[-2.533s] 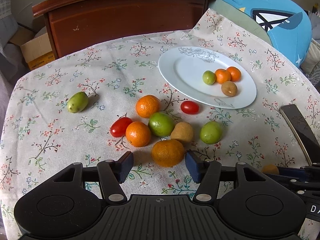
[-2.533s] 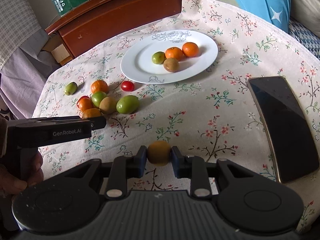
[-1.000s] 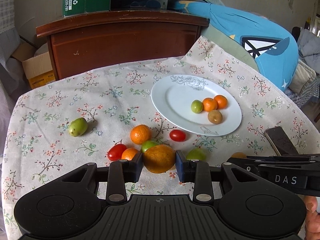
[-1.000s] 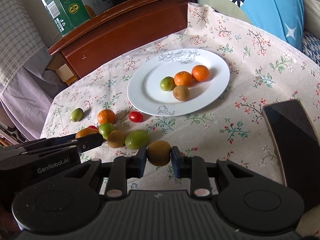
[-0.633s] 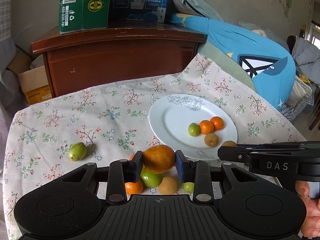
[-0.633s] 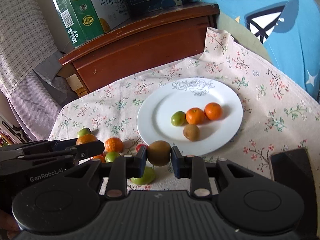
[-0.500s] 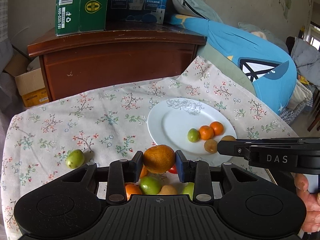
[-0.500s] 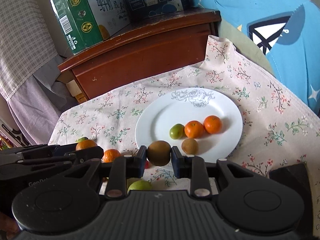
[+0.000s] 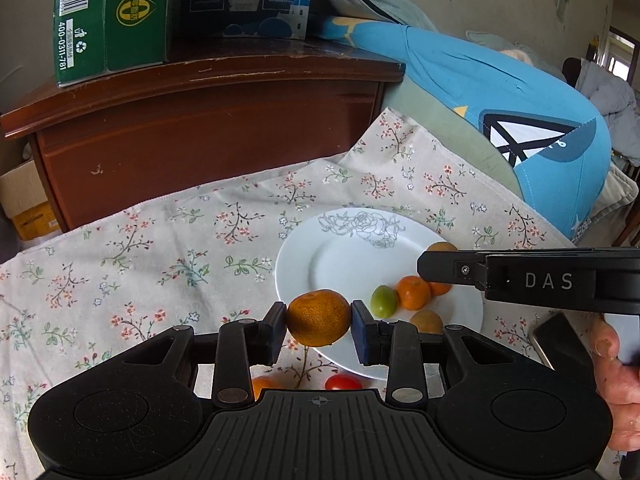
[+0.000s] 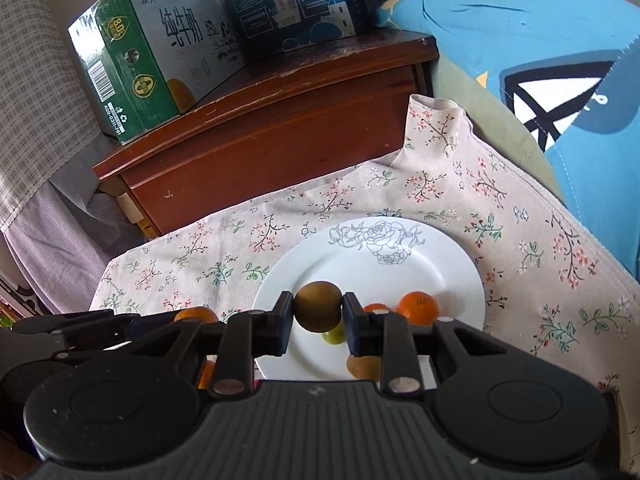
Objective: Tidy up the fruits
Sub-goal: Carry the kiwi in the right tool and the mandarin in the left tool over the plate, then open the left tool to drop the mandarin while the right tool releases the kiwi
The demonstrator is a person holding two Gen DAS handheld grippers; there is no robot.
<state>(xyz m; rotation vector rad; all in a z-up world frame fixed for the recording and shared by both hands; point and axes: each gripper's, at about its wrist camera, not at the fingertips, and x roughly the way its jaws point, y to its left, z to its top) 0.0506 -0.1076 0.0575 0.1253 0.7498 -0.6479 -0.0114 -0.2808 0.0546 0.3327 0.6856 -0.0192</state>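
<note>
Left wrist view has the left gripper (image 9: 319, 317) clamped on an orange (image 9: 318, 317), held up off the cloth with the white plate (image 9: 344, 256) just ahead of it and a bit to its right. From where I'm standing the right gripper (image 10: 318, 312) is the one that's better placed: it's squeezing a brown kiwi-looking fruit (image 10: 318, 311) and in its own view the plate (image 10: 400, 276) sits straight ahead and underneath, so the fruit looks to be over the plate already. On the plate, just past and below the fingers, there's a green fruit (image 9: 383, 301), two small oranges (image 9: 413, 292) and another brown one (image 9: 426, 321), bunched on the near right part. So my guess is the right one only needs to drop down and let go, aiming at the bare part forward and left of that bunch, while the left one has to push forward and rightward first. A cherry tomato (image 9: 343, 381) and another orange are left on the tablecloth (image 9: 160, 256), tucked right under the left gripper.
</note>
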